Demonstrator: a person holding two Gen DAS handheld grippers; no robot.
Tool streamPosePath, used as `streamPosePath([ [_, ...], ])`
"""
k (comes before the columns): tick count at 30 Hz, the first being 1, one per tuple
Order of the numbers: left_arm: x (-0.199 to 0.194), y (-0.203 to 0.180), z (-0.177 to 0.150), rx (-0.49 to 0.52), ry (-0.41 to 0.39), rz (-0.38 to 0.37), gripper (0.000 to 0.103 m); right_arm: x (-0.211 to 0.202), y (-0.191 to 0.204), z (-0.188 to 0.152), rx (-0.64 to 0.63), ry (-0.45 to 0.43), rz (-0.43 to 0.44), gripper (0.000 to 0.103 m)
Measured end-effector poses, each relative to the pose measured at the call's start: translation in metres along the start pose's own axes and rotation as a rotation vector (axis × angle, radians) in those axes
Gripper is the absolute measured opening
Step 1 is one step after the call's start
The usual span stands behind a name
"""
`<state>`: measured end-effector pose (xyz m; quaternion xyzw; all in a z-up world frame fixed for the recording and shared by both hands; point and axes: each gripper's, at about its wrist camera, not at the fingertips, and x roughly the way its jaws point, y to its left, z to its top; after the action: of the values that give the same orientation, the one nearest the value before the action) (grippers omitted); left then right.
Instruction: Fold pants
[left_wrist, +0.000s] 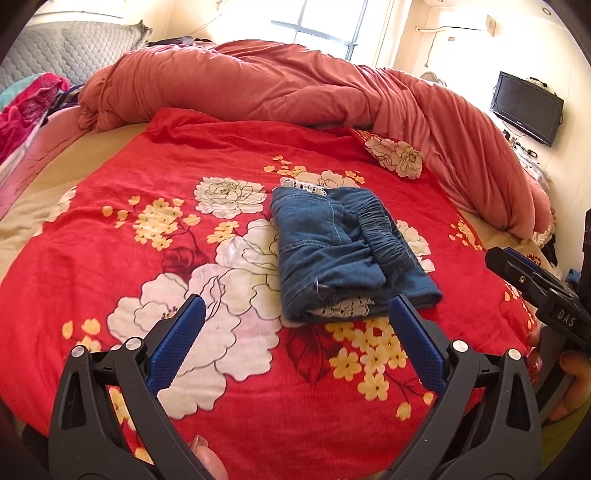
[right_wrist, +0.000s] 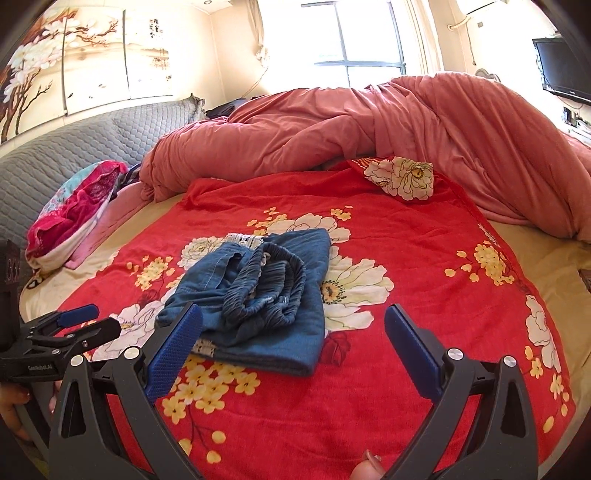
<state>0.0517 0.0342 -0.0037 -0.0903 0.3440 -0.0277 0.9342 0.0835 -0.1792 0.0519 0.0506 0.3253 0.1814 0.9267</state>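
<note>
Blue denim pants lie folded into a compact bundle on the red floral blanket, elastic waistband on top, white lace trim showing at both ends. My left gripper is open just in front of the bundle, nothing between its blue pads. My right gripper is open too, its left pad over the bundle's near corner, holding nothing. Each gripper shows at the edge of the other's view: the right one and the left one.
A rolled salmon-pink duvet runs along the far and right side of the bed. Pink and teal clothes are piled at the left by a grey quilted headboard. A wall TV hangs at right.
</note>
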Motion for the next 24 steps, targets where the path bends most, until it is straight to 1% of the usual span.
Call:
streamPosePath([
  [10, -0.013, -0.003, -0.011, 0.011, 0.002, 0.009, 0.094, -0.014, 0.005, -0.011, -0.024, 0.016, -0.009, 0.098],
  [24, -0.014, -0.01, -0.036, 0.025, 0.048, 0.014, 0.094, -0.022, -0.001, -0.033, -0.035, 0.059, -0.032, 0.098],
])
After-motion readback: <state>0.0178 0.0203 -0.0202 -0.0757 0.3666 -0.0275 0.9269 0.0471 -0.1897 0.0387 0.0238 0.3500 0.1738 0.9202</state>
